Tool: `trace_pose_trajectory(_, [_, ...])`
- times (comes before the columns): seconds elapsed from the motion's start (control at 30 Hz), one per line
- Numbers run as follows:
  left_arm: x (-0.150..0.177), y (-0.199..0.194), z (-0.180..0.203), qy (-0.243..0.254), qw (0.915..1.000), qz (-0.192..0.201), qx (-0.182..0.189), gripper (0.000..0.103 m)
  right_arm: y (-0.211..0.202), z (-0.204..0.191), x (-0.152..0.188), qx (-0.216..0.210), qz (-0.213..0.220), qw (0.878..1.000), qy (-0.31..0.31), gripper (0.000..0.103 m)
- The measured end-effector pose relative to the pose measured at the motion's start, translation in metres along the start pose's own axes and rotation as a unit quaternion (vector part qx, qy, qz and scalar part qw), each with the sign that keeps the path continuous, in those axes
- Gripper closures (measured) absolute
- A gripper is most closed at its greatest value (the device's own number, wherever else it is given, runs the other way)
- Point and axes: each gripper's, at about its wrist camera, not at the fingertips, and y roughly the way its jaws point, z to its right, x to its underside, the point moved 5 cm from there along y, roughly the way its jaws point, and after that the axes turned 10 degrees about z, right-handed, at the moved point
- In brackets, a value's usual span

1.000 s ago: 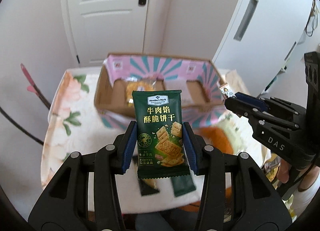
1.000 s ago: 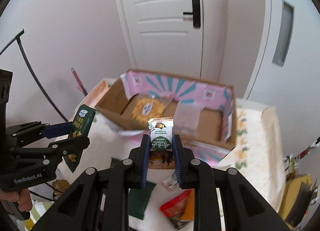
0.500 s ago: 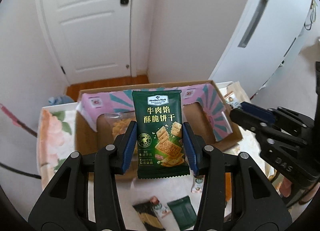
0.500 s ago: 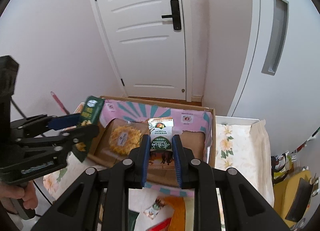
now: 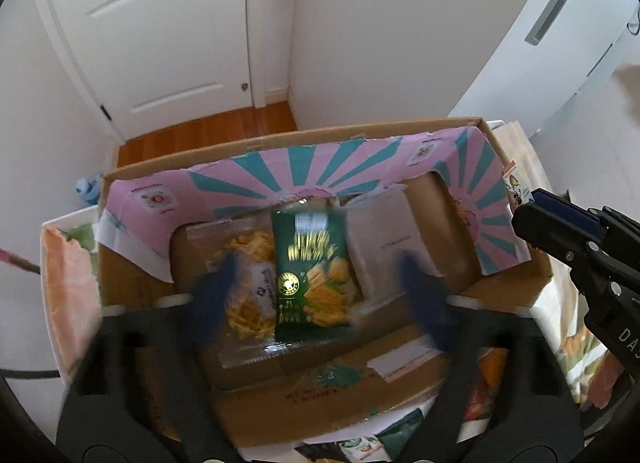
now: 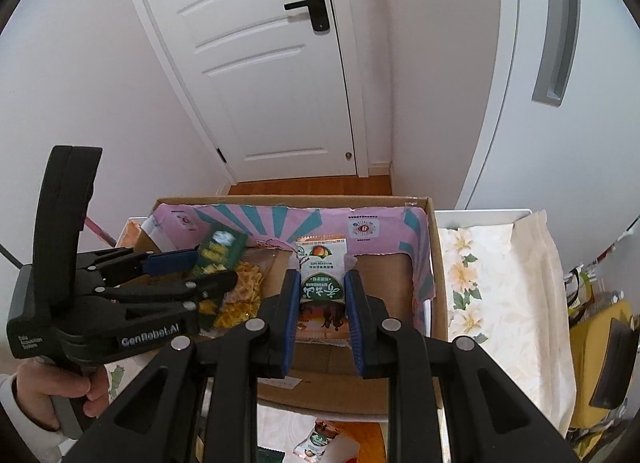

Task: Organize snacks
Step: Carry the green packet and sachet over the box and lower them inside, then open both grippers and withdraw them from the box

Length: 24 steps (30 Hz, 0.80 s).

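The cardboard box (image 5: 280, 135) with pink and teal lining lies below both grippers. My left gripper (image 5: 316, 275) hangs over it, its jaws opening wide and blurred. The green cracker packet (image 5: 312, 271) sits loose between them, touching neither pad, on top of a yellow snack packet (image 5: 244, 247) and beside a white packet (image 5: 384, 239). From the right wrist view, the left gripper (image 6: 204, 269) and the green cracker packet (image 6: 218, 253) show at the box's left end. My right gripper (image 6: 322, 291) is shut on a small white and green snack packet (image 6: 322, 283) above the box's middle.
The box (image 6: 436, 263) stands on a table with a floral cloth (image 6: 500, 263). Loose packets (image 6: 320, 439) lie on the table in front of the box. A hand (image 6: 52, 391) holds the left gripper's handle. A white door (image 6: 260, 63) and wooden floor lie beyond.
Both grippers moved forward and down over the box. The left jaws sprang apart and let go of the green cracker packet, which now lies in the box. The right grip is unchanged.
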Motion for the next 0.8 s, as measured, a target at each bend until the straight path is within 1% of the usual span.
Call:
trace_pose_trajectory(0.03, [0.001,-0.003,0.0,0.002,1.0,0.008,0.0,0.0,0.002,0.001,0.001,0.001,-0.002,1.0,0.003,0.082])
trace_pose_trajectory(0.1, [0.003,-0.007,-0.002,0.008,0.9999,0.012,-0.004,0.0,0.005,0.001,0.002,0.002,-0.005,1.0,0.005,0.082])
trace_pose_trajectory(0.2, [0.01,-0.015,-0.006,0.018,0.9996,0.015,-0.018,0.0,0.009,0.002,0.003,0.001,-0.011,1.0,0.006,0.082])
trace_pose_trajectory(0.33, [0.018,-0.03,-0.013,0.006,0.9996,0.022,-0.019,0.0,0.016,-0.001,0.004,-0.003,-0.016,1.0,0.006,0.082])
trace_pose_trajectory(0.53, [0.019,-0.049,-0.027,-0.009,0.9991,0.035,-0.023,0.0,0.036,-0.02,0.001,-0.026,-0.032,0.999,-0.006,0.082])
trace_pose_trajectory(0.63, [0.021,-0.055,-0.035,-0.012,0.9987,0.037,-0.032,0.0,0.052,-0.027,-0.002,-0.041,-0.037,0.998,-0.003,0.082])
trace_pose_trajectory(0.73, [0.024,-0.059,-0.04,-0.014,0.9983,0.038,-0.041,0.0,0.068,-0.032,-0.001,-0.051,-0.054,0.997,-0.006,0.081])
trace_pose_trajectory(0.77, [0.025,-0.061,-0.041,-0.014,0.9982,0.039,-0.043,0.0,0.071,-0.033,-0.001,-0.049,-0.055,0.997,-0.007,0.072])
trace_pose_trajectory(0.8, [0.026,-0.063,-0.042,-0.015,0.998,0.041,-0.046,0.0,0.072,-0.034,-0.001,-0.051,-0.053,0.997,-0.006,0.048])
